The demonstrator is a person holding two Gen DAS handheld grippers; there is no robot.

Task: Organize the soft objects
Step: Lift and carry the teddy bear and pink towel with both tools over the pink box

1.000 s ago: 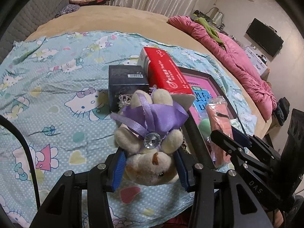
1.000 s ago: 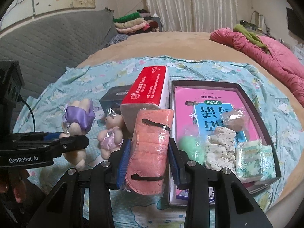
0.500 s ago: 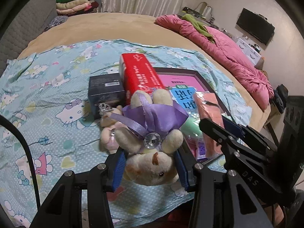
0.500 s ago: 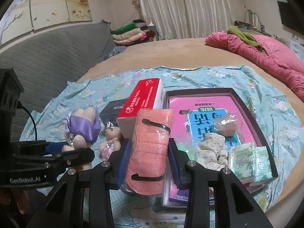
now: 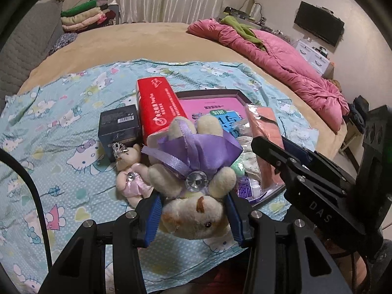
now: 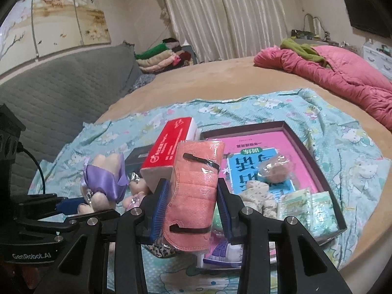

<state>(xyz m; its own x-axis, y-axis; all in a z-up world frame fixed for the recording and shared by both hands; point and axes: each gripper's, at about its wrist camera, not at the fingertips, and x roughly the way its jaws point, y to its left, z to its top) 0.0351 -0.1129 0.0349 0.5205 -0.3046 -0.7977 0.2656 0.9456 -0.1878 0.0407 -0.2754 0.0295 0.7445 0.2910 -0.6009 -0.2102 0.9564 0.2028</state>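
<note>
Left gripper (image 5: 193,216): black angular frame, blue ribbed pads, silver screws, black cable at side, "GenRobot.AI" lettering. Right gripper (image 6: 192,210): same black build, blue pads, silver screws, "DAS" marking.

Bed: I see a tan bed (image 6: 220,78) carrying everything.
Sheet: a blue cartoon sheet (image 5: 61,127) is spread across it.
On sheet: red tissue pack (image 5: 156,107), black box (image 5: 118,125), small pink bear (image 5: 129,174), dark tray (image 6: 316,161).
Far side: pink quilt (image 5: 281,56).
</note>
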